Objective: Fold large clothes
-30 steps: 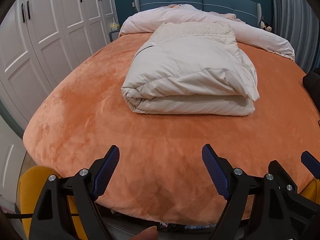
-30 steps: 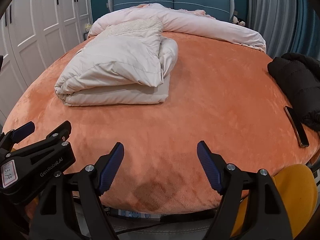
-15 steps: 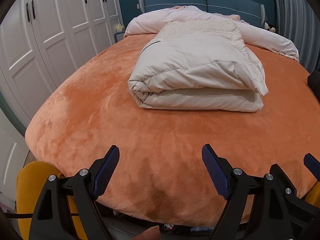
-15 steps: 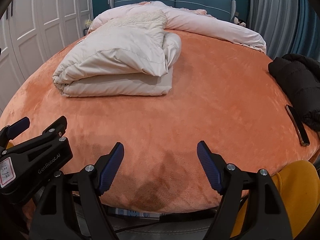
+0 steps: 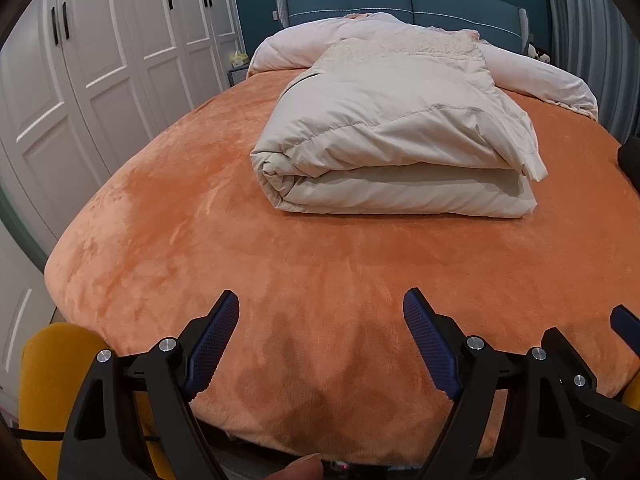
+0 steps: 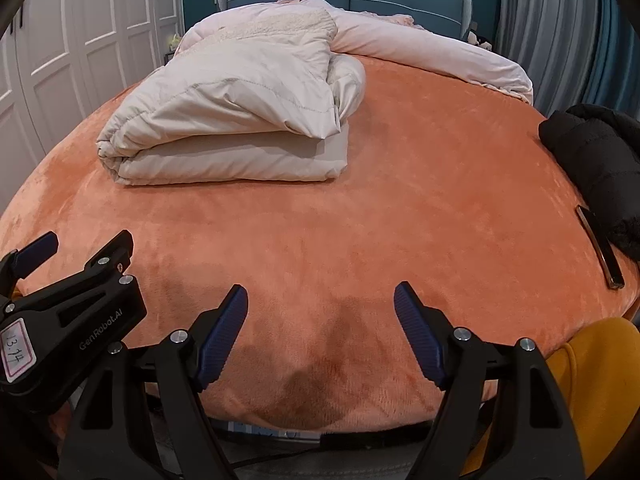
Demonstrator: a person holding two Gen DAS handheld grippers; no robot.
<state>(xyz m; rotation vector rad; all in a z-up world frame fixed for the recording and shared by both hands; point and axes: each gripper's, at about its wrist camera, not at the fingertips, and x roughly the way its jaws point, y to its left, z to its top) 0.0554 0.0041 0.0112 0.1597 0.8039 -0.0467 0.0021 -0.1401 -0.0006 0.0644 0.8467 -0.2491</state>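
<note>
Both grippers [image 5: 320,320] [image 6: 320,312] hover spread-fingered over the bed [image 5: 200,220].

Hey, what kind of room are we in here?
A bedroom, most likely: a bed under an orange blanket with a blue padded headboard, white wardrobe doors alongside, and a folded cream coat on the bed.

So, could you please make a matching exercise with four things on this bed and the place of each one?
Things:
1. folded beige coat
2. black garment
3. phone
4. pink duvet

Places:
a. at the headboard end
b. right edge of the bed
c. flat, just in front of the black garment
d. left of the bed's middle

Pairs: 1-d, 2-b, 3-c, 4-a
</note>
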